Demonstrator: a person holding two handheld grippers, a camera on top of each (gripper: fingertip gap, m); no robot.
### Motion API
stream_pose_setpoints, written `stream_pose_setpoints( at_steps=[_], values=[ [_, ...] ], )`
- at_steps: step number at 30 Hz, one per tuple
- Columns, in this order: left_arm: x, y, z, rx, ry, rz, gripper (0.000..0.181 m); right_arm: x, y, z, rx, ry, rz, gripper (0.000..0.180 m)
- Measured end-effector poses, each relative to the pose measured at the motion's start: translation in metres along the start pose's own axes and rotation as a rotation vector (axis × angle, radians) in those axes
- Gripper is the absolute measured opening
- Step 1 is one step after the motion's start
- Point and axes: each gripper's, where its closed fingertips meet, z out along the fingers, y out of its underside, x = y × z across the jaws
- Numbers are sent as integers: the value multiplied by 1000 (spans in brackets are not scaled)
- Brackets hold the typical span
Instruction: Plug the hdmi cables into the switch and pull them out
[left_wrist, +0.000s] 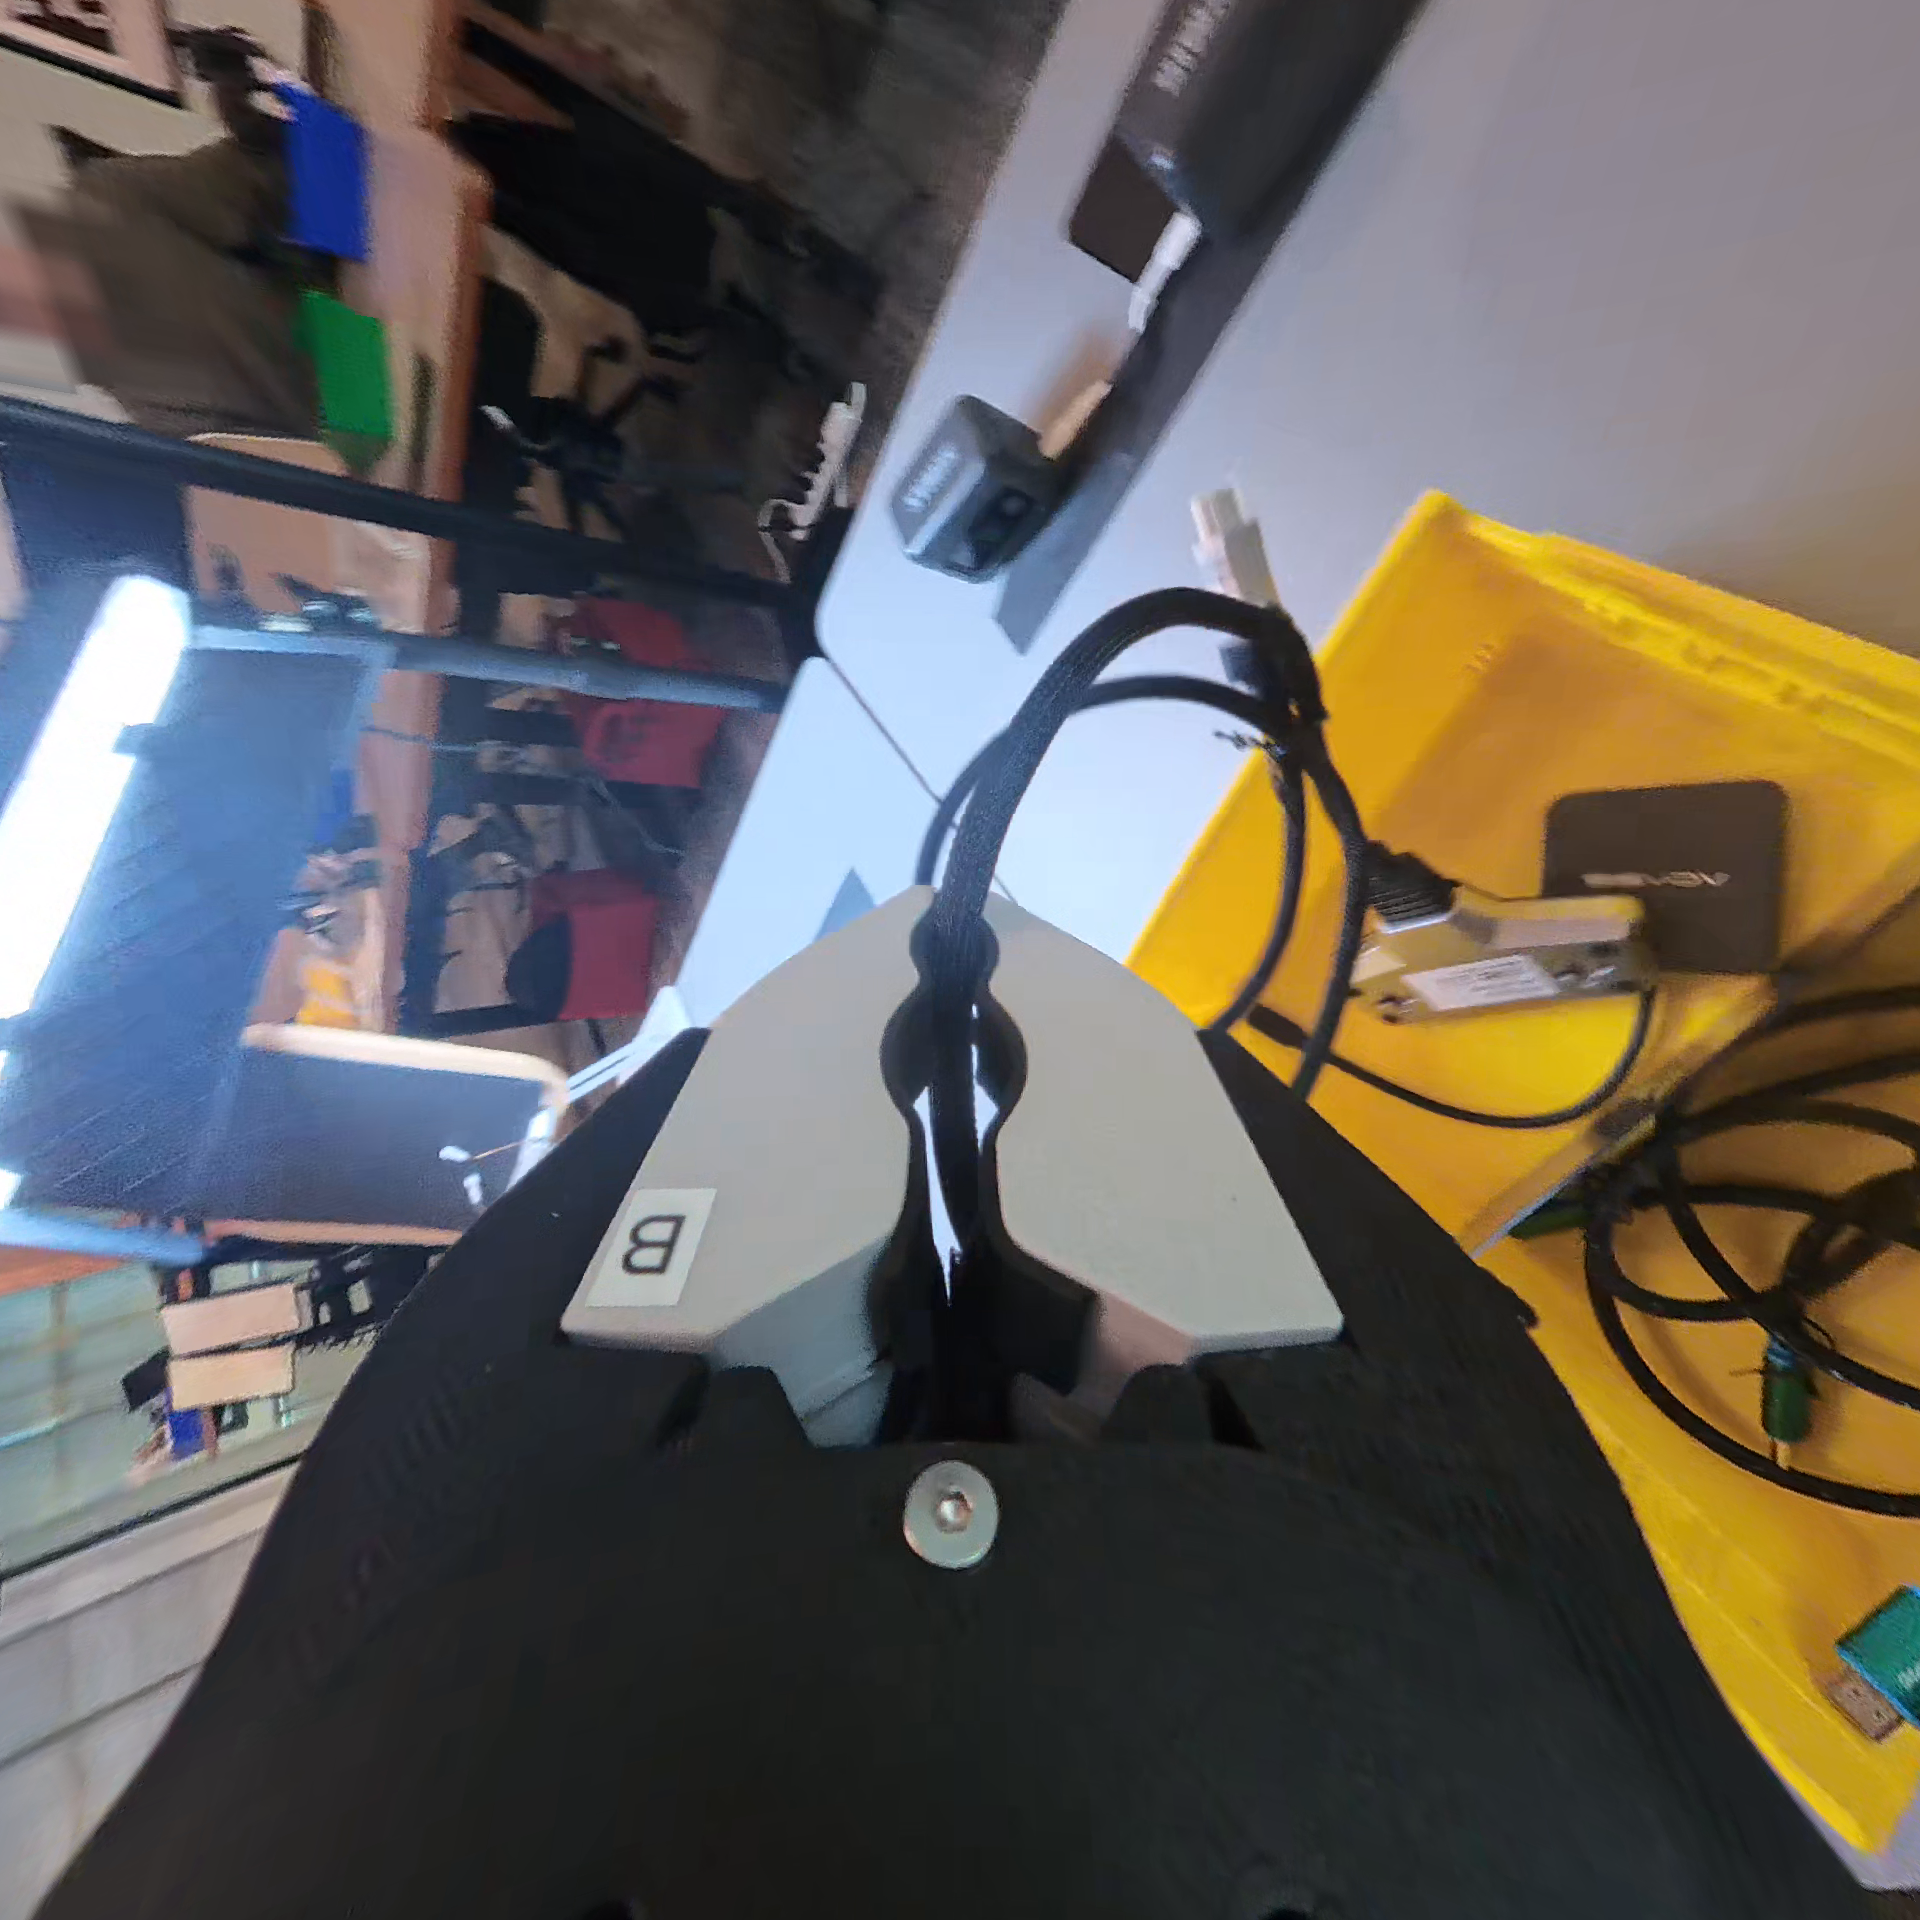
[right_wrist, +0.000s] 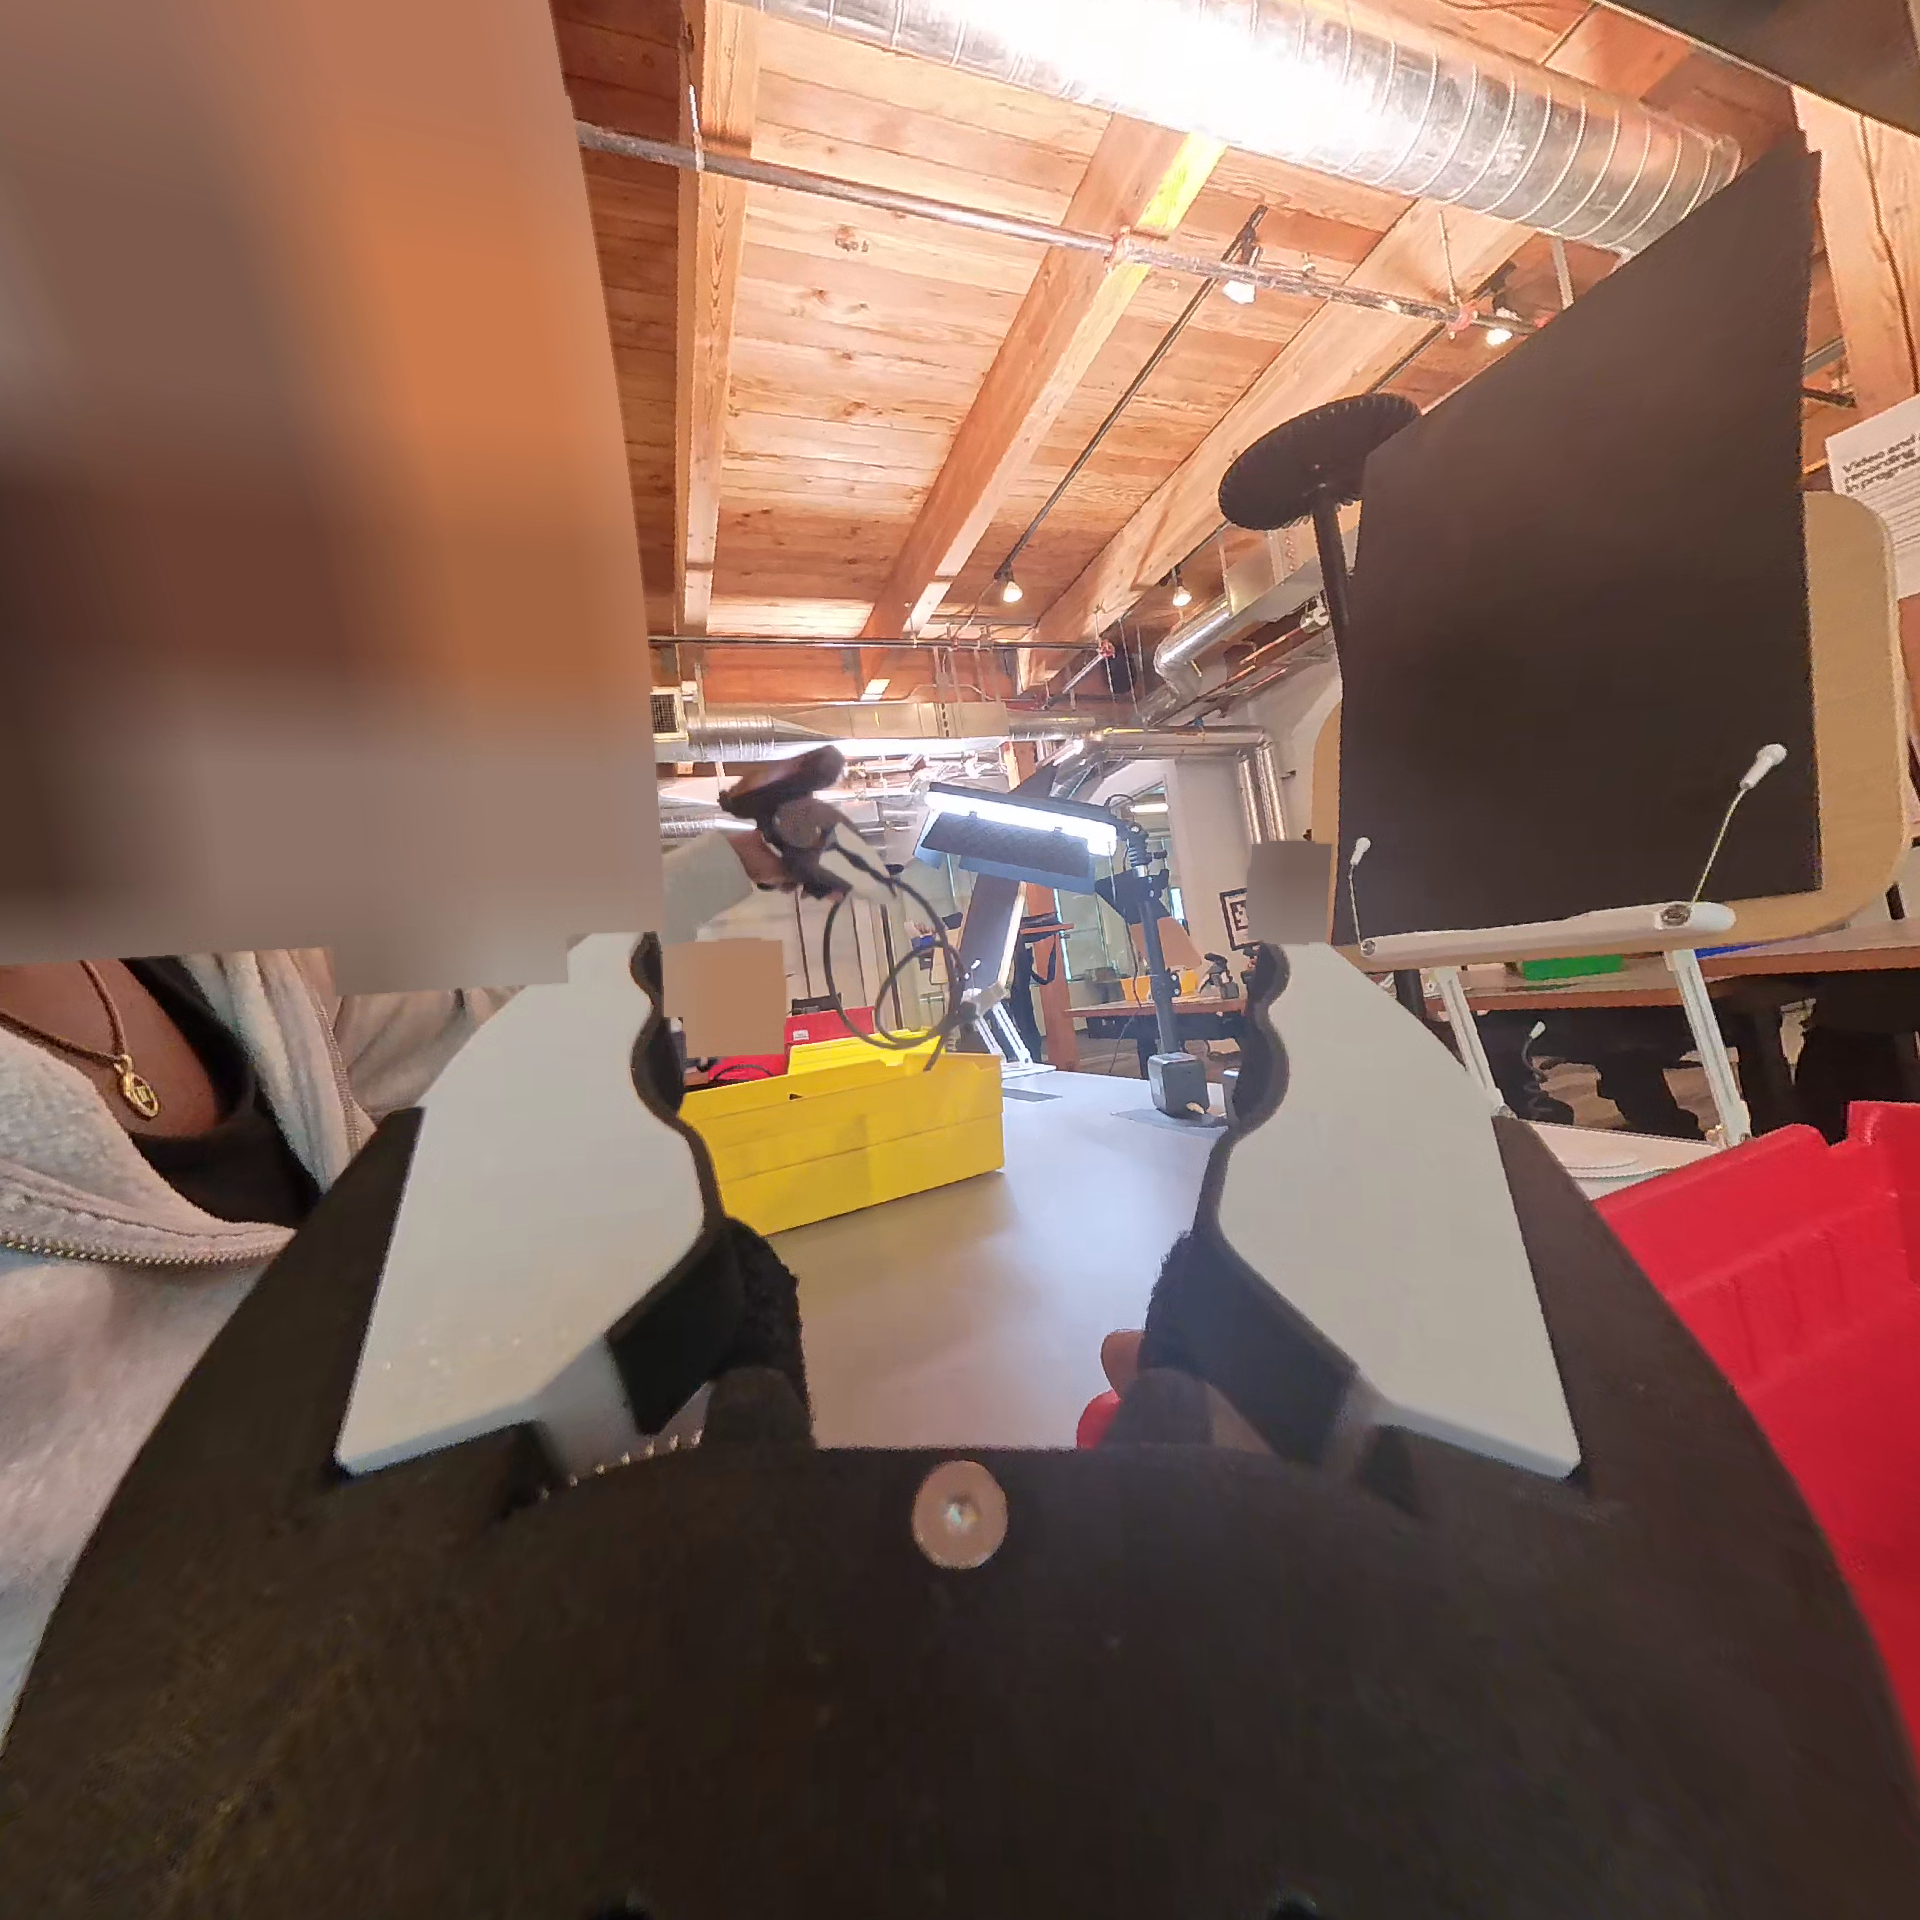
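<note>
HDMI cable (left_wrist: 961, 862), braided, light and floppy, pinched mid-length in left hand-held gripper (left_wrist: 954, 951), looping above yellow bin (left_wrist: 1455, 665) on tabletop (left_wrist: 1039, 312); better gripped at rigid plug (left_wrist: 1496, 951); right hand-held gripper (right_wrist: 951, 1023) spread, empty.

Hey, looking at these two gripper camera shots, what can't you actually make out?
- Left wrist view: the black cable runs between the shut left gripper fingers; its grasped part is hidden.
- Left wrist view: shelves behind are motion-blurred.
- Right wrist view: the yellow bin contents sit behind its wall; right gripper empty.
</note>
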Motion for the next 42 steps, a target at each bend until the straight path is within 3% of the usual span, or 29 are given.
stream_pose_setpoints(
  at_steps=[1,13,19,24,27,29,32,38,40,42],
  values=[
    [-10,-5,-8,14,-29,-19,1,-1,1,0,-5,-2,-4,106],
    [-103,-90,-111,237,-370,-141,1,-5,5,5,-51,-12,-47,104],
    [-84,-156,-149,385,-415,-81,2,-2,-11,26,-34,87,-159,101],
    [-32,-210,-157,464,-442,-78,2,-17,-27,91,13,267,-395,85],
    [11,-239,-147,481,-428,-86,3,-34,36,141,-173,212,-297,87],
    [43,-258,-139,489,-385,-98,3,-38,110,162,-383,172,-93,124],
    [90,-288,-138,550,-293,-116,4,-15,188,169,-600,264,-34,141],
    [145,-326,-156,776,-195,-118,7,36,176,152,-542,379,-222,53],
    [149,-322,-147,804,-196,-92,23,44,171,141,-532,402,-153,23],
    [160,-316,-130,858,-97,-91,38,49,163,134,-474,401,11,22]
  ],
)
